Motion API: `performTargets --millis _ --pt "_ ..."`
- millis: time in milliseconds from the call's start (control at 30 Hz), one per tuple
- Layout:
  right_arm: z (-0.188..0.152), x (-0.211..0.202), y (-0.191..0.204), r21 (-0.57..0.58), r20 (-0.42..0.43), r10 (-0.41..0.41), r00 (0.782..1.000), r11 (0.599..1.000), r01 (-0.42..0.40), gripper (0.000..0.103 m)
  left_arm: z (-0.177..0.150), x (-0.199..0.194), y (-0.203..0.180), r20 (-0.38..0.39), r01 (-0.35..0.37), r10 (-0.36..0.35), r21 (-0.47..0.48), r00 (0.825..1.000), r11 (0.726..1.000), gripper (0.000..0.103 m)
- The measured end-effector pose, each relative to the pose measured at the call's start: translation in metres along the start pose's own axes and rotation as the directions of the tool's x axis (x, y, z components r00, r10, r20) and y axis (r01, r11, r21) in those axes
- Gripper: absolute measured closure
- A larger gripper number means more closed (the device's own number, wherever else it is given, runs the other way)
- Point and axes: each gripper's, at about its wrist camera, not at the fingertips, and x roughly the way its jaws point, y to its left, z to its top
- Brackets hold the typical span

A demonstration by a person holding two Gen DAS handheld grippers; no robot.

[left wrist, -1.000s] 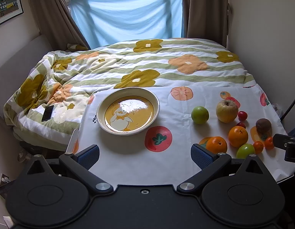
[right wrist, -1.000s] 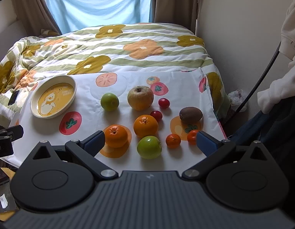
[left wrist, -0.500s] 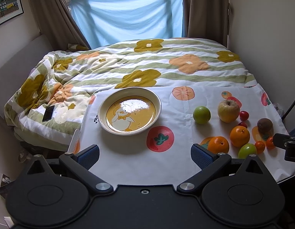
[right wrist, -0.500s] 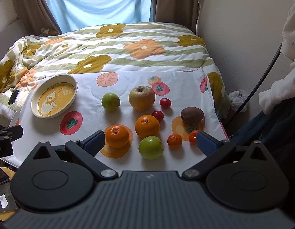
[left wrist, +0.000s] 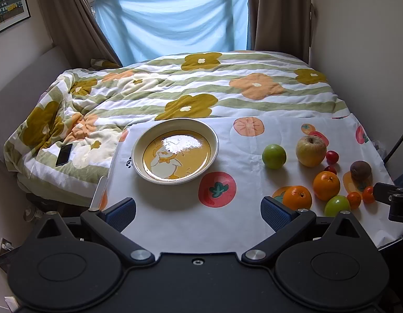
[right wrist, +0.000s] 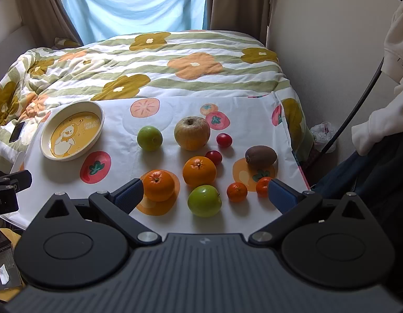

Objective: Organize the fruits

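Grouped at centre of the right wrist view on the fruit-print cloth [right wrist: 175, 224]: yellow-brown apple [right wrist: 192, 133], two oranges [right wrist: 158, 185] [right wrist: 199, 171], two green apples [right wrist: 149, 138] [right wrist: 204, 200], kiwi [right wrist: 261, 156], two cherry tomatoes [right wrist: 224, 140], two small mandarins [right wrist: 236, 192]. Empty duck-print plate [right wrist: 72, 130] at centre left, well apart from the fruit. Right gripper [right wrist: 204, 195] spread wide, holding nothing, poised low over the near green apple, left pad just beside an orange. Left gripper [left wrist: 198, 210] likewise wide apart and empty, aimed at the plate [left wrist: 175, 151], fruit at right edge. Seen fully only from the left: window, framed picture [left wrist: 8, 2]. Only from the right: cream sleeve [right wrist: 384, 120]. Phone [left wrist: 64, 154] on the floral duvet [left wrist: 201, 88].
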Motion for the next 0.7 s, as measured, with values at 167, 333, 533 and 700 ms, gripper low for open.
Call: performTargets --millis 167,333,533,700 --pt "0.000 0.000 0.000 0.001 -0.001 0.000 1.000 1.000 0.000 0.000 0.001 0.002 -0.002 -0.007 0.001 -0.001 0.003 1.000 1.000 0.000" --pt "-0.001 0.000 -0.001 -0.001 -0.003 -0.003 1.000 1.000 0.003 0.000 0.000 0.002 -0.004 -0.011 0.011 -0.011 -0.001 1.000 1.000 0.000" --pt "-0.011 -0.001 -0.008 0.018 -0.011 -0.018 1.000 1.000 0.019 0.000 0.002 0.009 0.004 -0.036 0.090 -0.091 -0.013 0.995 0.996 0.000" --pt "-0.023 0.006 -0.018 0.037 -0.031 -0.036 0.999 0.999 0.037 0.000 0.004 0.026 -0.017 -0.038 0.112 -0.108 0.108 0.993 0.988 0.000"
